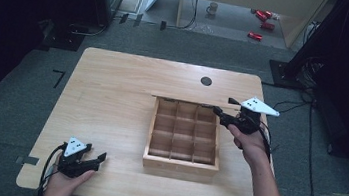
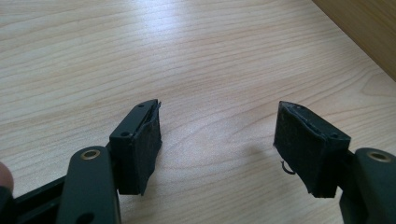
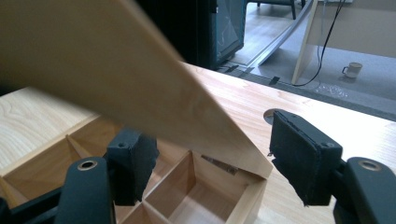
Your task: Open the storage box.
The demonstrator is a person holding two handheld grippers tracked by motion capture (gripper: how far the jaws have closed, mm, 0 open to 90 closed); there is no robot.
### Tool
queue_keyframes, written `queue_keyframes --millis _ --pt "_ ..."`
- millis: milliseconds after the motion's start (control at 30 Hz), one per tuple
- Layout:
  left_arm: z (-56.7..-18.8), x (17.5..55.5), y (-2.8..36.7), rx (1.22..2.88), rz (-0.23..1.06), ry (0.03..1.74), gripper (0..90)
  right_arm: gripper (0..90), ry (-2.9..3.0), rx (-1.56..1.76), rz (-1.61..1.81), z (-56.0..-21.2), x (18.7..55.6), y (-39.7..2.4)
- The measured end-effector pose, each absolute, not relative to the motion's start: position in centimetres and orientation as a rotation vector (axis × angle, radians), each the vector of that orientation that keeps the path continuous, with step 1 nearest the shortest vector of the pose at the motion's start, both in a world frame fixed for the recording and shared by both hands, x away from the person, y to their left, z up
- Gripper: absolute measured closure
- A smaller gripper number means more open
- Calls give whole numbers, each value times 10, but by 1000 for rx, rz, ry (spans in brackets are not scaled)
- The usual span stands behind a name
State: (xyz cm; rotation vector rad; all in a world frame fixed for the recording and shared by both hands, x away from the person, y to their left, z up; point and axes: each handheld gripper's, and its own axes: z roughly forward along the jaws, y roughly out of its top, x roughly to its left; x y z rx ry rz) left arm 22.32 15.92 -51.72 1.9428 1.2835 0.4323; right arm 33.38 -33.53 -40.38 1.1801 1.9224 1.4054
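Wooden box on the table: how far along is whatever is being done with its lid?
Done: the lid stands raised, showing the wooden box compartments. In hand: the right gripper, jaws open, sits at the lid's corner. The left gripper rests open on the table. What remains is unclear.

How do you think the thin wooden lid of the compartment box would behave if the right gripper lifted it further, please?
The thin wooden lid looks flat and unbent, so probably stiff. It seems thin, likely light. Apparently attached along the wooden compartment box's far edge, it would probably swing rather than lift free. The right gripper is beside its corner.
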Motion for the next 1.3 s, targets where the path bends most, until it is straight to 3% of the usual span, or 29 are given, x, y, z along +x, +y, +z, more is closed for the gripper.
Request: queue_keyframes --millis 667,900,933,1300 --pt "-517 223 159 1944 437 1283 326 442 1874 1260 1504 -412 376 -339" --pt "-517 222 155 1976 469 1277 313 575 1824 1282 1465 -414 388 -341" --pt "-517 222 155 1977 469 1276 307 658 1777 1312 1421 -415 391 -341" --pt "-517 223 156 1964 456 1278 300 671 1694 1430 1387 -421 407 -336"
